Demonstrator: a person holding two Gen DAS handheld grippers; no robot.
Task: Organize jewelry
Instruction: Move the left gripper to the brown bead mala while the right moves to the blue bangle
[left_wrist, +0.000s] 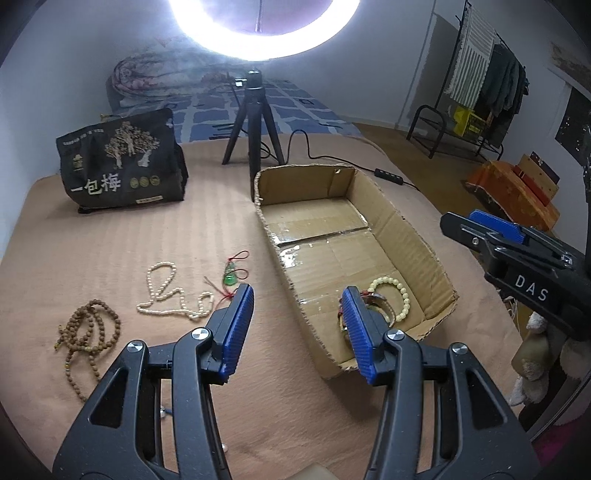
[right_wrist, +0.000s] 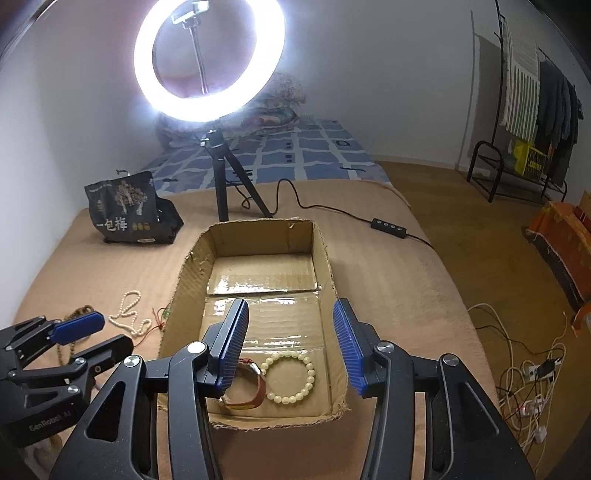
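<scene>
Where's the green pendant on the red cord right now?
In the left wrist view, the green pendant lies on the tan blanket, between the white bead necklace and the cardboard box.

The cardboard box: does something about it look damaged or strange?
Yes. The cardboard box has rough, torn top edges, as if its flaps were ripped off, and its near right corner is frayed. Shiny tape runs across its floor. The bead bracelet and the watch inside lie in order.
</scene>
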